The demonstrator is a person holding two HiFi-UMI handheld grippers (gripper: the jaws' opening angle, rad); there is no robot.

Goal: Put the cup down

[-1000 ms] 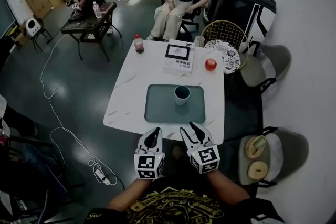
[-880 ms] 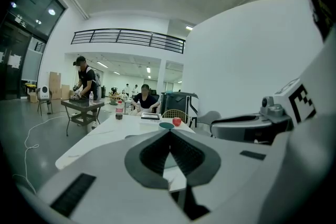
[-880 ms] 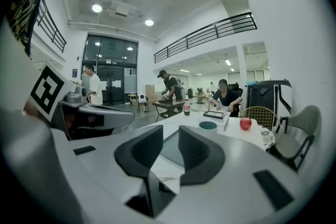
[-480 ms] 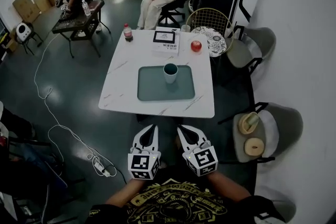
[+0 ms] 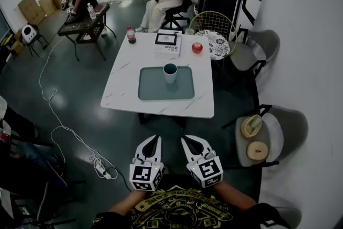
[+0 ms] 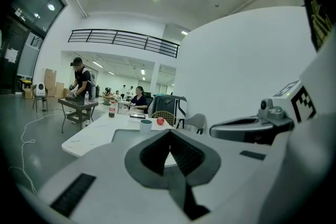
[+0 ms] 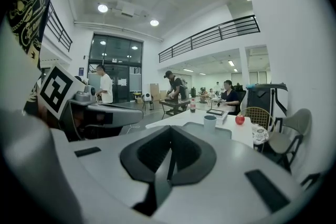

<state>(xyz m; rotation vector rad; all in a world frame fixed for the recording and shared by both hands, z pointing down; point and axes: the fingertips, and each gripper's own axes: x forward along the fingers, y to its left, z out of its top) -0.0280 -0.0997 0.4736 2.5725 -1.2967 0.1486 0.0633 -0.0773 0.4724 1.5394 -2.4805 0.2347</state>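
Observation:
A teal cup (image 5: 170,72) stands upright on a grey-green tray (image 5: 153,91) in the middle of the white table (image 5: 123,96). Both grippers hang well short of the table's near edge, over the dark floor. My left gripper (image 5: 155,138) is shut with nothing in it, and so is my right gripper (image 5: 185,139) beside it. From the left gripper view its jaws (image 6: 169,135) meet at a seam, with the cup (image 6: 145,124) small and far ahead. The right gripper (image 7: 170,131) shows the same, the cup (image 7: 210,121) far off.
On the table's far side lie a red-capped bottle (image 5: 130,35), a boxed picture (image 5: 167,43) and a red apple (image 5: 197,47). A gold wire chair (image 5: 214,29) and two grey chairs (image 5: 268,137) stand to the right. A white cable (image 5: 59,126) runs across the floor. People sit and stand beyond.
The view and both grippers have drawn back from the table, which now lies farther off. The right gripper's jaws have closed. The cup stays on the tray.

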